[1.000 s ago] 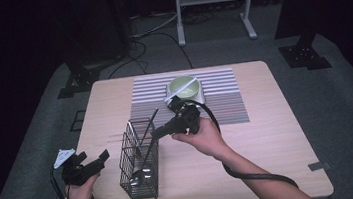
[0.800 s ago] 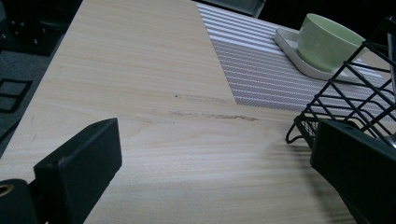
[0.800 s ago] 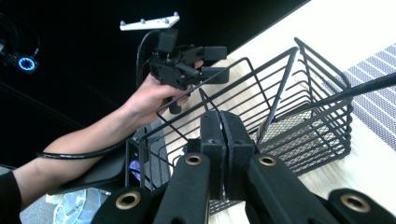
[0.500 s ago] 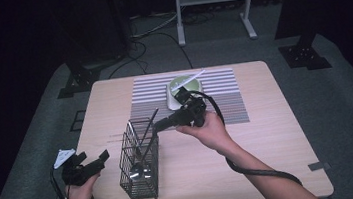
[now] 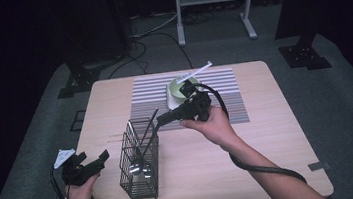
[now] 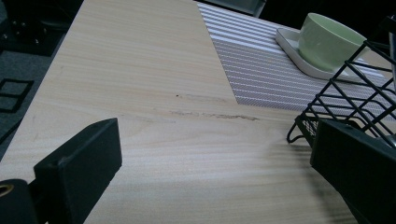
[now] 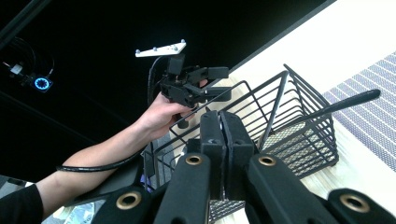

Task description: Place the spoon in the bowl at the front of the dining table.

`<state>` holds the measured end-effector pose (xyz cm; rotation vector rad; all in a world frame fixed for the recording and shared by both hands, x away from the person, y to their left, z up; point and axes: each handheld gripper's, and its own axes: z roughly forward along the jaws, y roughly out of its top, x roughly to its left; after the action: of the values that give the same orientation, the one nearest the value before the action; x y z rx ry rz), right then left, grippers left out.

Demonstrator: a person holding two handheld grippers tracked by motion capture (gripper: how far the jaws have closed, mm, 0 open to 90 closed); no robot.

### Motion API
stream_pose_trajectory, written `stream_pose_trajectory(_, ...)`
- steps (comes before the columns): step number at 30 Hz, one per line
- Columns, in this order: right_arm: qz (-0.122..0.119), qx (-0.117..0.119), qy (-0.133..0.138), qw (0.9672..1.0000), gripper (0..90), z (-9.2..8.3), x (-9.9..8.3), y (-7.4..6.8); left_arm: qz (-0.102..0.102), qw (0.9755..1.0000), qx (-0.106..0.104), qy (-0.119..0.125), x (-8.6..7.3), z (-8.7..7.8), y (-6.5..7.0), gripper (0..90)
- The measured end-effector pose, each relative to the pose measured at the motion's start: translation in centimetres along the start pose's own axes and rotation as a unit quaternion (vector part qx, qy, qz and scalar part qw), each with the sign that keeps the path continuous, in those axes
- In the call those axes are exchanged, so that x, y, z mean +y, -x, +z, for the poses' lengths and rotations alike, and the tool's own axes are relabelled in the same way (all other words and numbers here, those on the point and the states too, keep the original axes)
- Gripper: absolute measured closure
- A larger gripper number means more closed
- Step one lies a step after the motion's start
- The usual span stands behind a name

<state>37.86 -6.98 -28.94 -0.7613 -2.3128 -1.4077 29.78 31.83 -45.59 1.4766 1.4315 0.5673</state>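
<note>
1. The surface (image 5: 279, 133) is pale wood grain, with a faint dark scuff showing in the left gripper view. The black wire basket serves as landmark for everything below.
2. A grey-and-white striped mat (image 5: 224, 91) lies on the surface behind the basket, on the far side from the person.
3. The wire basket (image 5: 140, 161) stands upright on the surface, towards the person's left. It is a tall, open-topped rectangular cage of thin black rods; its base looks like fine mesh in the right gripper view.
4. A white dish (image 5: 172, 99) sits on the mat, beyond the basket, carrying a pale green cup (image 5: 182, 85).
5. The right hand-held gripper (image 5: 160, 121) hovers above the basket's far rim, jaws clenched flat together with nothing seen between them.
6. The left hand-held gripper (image 5: 96, 161) is held low just to the left of the basket, jaws released and wide apart over bare wood.
7. A slim black utensil (image 7: 327, 108) stands in the basket, its handle leaning out past the rim, beside the right hand-held gripper's tip.
8. Something shiny and rounded (image 5: 137, 168) lies at the basket's bottom; I cannot tell what.
</note>
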Motion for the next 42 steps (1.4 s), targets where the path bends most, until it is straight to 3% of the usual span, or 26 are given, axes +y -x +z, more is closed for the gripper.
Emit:
stream_pose_trajectory(14,0.010,0.003,0.020,0.9997,88.6,-2.4,0.6,0.0,-0.001,1.0000,0.001,-0.001,0.0,0.0,-0.1,1.0)
stream_pose_trajectory(42,0.028,-0.015,0.057,0.9979,88.6,-7.9,-0.6,0.6,0.000,1.0000,0.003,-0.004,-0.1,0.0,-0.2,1.0)
